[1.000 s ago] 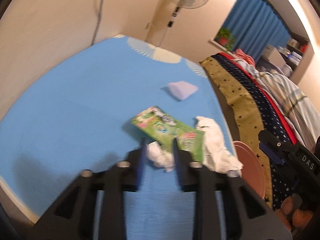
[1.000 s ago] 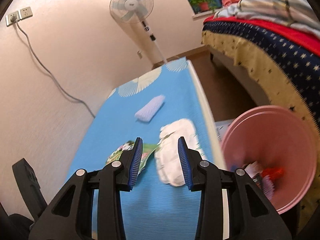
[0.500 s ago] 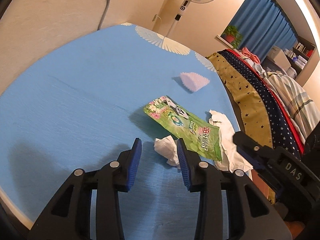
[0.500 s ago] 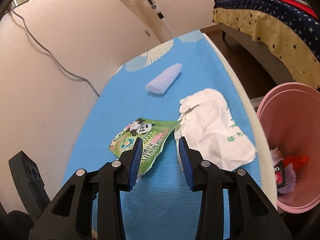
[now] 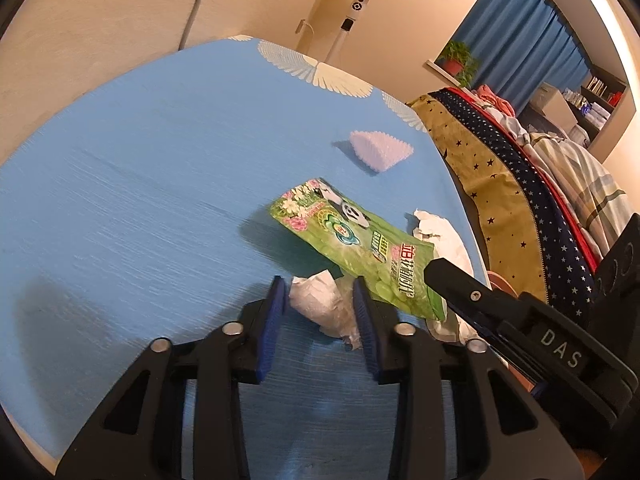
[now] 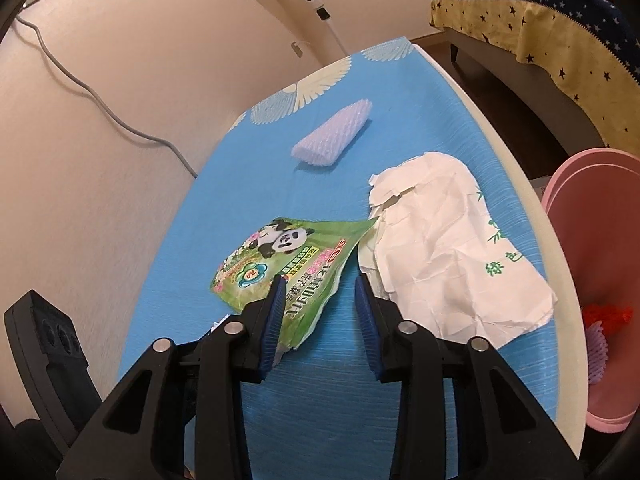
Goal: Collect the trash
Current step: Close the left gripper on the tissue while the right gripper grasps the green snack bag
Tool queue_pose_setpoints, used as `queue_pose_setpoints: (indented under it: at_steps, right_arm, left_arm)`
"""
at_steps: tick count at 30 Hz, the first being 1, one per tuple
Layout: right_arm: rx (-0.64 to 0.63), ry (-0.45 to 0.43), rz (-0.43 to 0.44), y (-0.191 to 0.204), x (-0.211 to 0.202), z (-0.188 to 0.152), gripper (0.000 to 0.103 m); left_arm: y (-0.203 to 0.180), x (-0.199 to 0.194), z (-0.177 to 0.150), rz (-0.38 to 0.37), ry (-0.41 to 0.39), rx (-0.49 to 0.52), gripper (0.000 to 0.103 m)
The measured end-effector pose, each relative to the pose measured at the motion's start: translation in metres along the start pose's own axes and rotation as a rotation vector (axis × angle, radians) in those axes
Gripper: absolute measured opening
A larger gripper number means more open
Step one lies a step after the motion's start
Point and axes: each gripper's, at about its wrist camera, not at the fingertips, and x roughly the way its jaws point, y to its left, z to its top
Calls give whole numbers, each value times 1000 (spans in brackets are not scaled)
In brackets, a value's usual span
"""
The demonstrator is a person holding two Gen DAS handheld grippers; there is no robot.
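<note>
We see a small crumpled white tissue (image 5: 326, 302) lying on the blue desk (image 5: 140, 200), right at the near corner of the green panda bag (image 5: 360, 248). The left tongs (image 5: 320, 300) are spread apart, with one blue pad on each side of the tissue; we cannot tell if the pads touch it

The green panda bag (image 6: 288, 264) is our landmark. It lies flat on the blue desk (image 6: 320, 400). Just to the right of it, touching its edge, is a big wrinkled white paper bag (image 6: 444, 248) with green letters on it. Farther back from the panda bag, well apart from it, lies a pale purple foam net (image 6: 332, 134)

The right tongs (image 6: 320, 298) are also spread apart and hold nothing. Their left pad is over the near end of the panda bag, and their right pad is by the edge of the white paper bag

To the right of the panda bag, past the desk's edge, stands a pink bin (image 6: 592, 216) with some red and purple scraps inside. Behind the desk, far from the panda bag, we see a standing fan (image 6: 316, 4), a grey cable (image 6: 100, 108) on the wall, and a bed (image 6: 560, 32) with a starry cover
</note>
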Motion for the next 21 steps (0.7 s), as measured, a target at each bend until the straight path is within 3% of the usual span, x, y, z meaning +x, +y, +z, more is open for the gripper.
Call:
queue_pose_setpoints:
  at_steps: [4, 7, 21]
  right_arm:
    - [-22, -5, 12, 3, -2, 1, 9]
    - [-43, -27, 16, 8, -9, 2, 3]
    - [-140, -195, 29, 27, -74, 4, 0]
  left_arm:
    - [-2, 0, 1, -7, 4, 10, 17]
    - [-4, -3, 2, -7, -2, 22, 11]
    - [-18, -37, 6, 21, -70, 98, 7]
